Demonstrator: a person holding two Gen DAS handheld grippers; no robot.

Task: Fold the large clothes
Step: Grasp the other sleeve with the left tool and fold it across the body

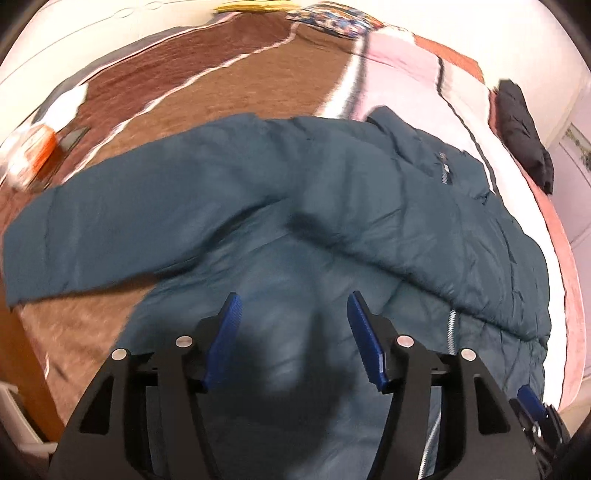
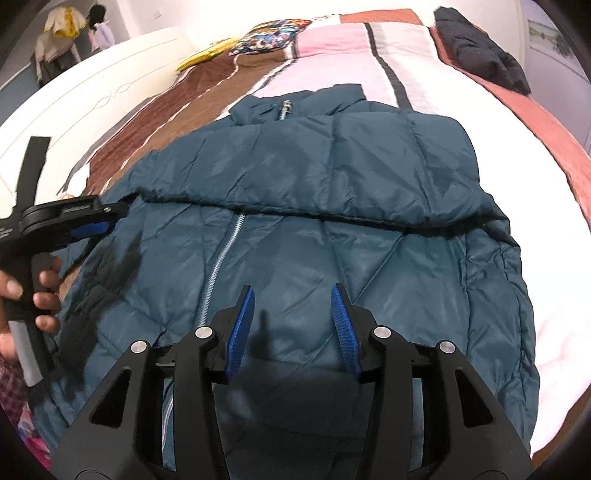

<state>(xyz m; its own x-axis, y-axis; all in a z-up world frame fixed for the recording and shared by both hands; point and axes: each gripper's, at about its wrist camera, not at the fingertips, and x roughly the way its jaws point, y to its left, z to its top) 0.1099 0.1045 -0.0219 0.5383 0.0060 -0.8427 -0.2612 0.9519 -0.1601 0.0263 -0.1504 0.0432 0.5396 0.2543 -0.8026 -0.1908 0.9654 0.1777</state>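
Teal jacket beneath right claw

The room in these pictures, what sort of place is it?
Most likely a bedroom in a home. A teal puffer jacket lies spread on a bed covered by a striped blanket, a white headboard stands at the bed's end, and more clothes hang in the far corner.
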